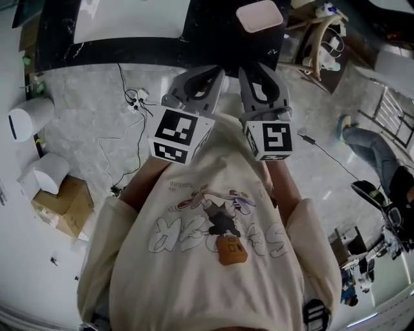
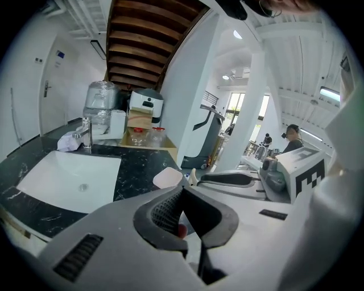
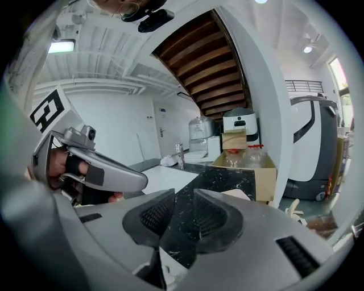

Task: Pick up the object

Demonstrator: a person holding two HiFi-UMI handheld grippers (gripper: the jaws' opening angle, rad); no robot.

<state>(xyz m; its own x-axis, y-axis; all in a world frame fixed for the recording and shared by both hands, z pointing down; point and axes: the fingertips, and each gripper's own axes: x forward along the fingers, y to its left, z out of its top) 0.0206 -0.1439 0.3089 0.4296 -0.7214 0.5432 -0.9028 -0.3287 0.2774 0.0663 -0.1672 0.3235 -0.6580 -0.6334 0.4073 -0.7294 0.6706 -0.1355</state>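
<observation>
A pale pink rounded block (image 1: 259,15) lies on the black marble counter (image 1: 213,29), right of the white sink (image 1: 126,19). Both grippers are held close to the person's chest, short of the counter and apart from the block. My left gripper (image 1: 208,71) has its fingertips meeting, with nothing held. In the left gripper view its jaws (image 2: 182,193) point at the counter, and the block (image 2: 168,177) lies just beyond them. My right gripper (image 1: 260,68) stands slightly open and empty. Black counter shows through its narrow gap (image 3: 183,196), and the block's pale edge (image 3: 239,195) peeks behind one finger.
A tap (image 2: 86,132), a water jug (image 2: 101,102) and a cardboard box of bottles (image 2: 145,136) stand at the counter's back. On the floor are cables (image 1: 129,129), white bins (image 1: 29,119), a cardboard box (image 1: 61,203) and a wooden chair (image 1: 317,39). A person (image 1: 381,155) sits at the right.
</observation>
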